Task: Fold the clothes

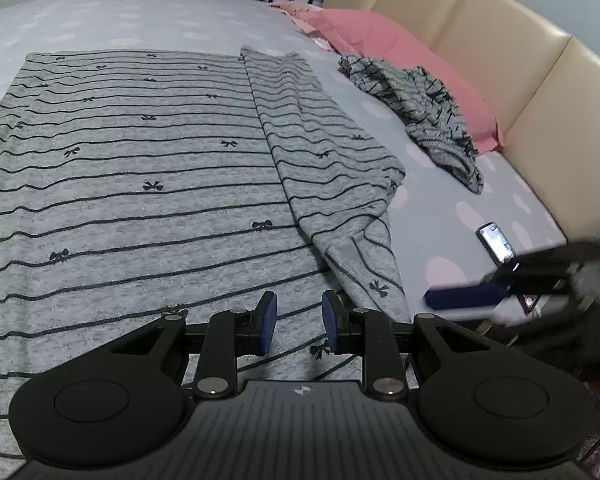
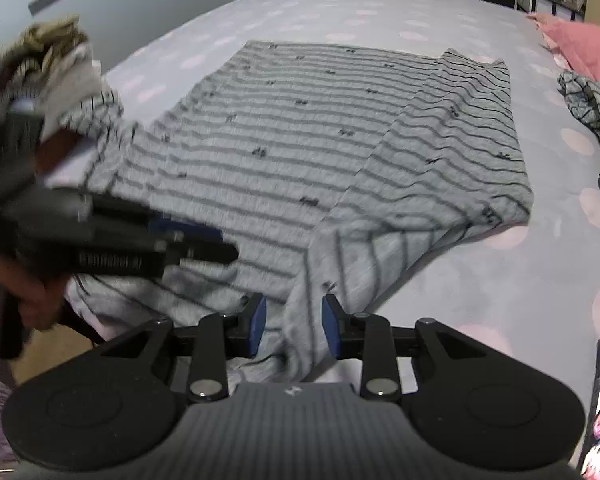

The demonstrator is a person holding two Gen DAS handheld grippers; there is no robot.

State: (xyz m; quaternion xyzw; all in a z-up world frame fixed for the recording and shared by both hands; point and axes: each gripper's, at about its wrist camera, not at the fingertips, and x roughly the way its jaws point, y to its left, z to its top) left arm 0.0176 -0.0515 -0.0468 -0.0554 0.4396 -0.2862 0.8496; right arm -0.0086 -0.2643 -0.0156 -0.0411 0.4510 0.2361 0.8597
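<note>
From my left wrist, my left gripper [image 1: 299, 322] hovers partly open and empty over the striped shirt [image 1: 140, 168], which spreads ahead and leftward; its folded sleeve [image 1: 324, 152] runs away just right of my fingers.

From my right wrist, my right gripper [image 2: 294, 326] stands partly open, the sleeve's loose end between unpressed pads. This hand looks nearer.

Black tool [image 1: 299, 322] (blue pads [image 1: 269, 322])

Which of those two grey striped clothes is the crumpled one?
The small garment bunched against the pink pillow. The big striped garment lies spread flat mid-bed, one side folded over.
</note>
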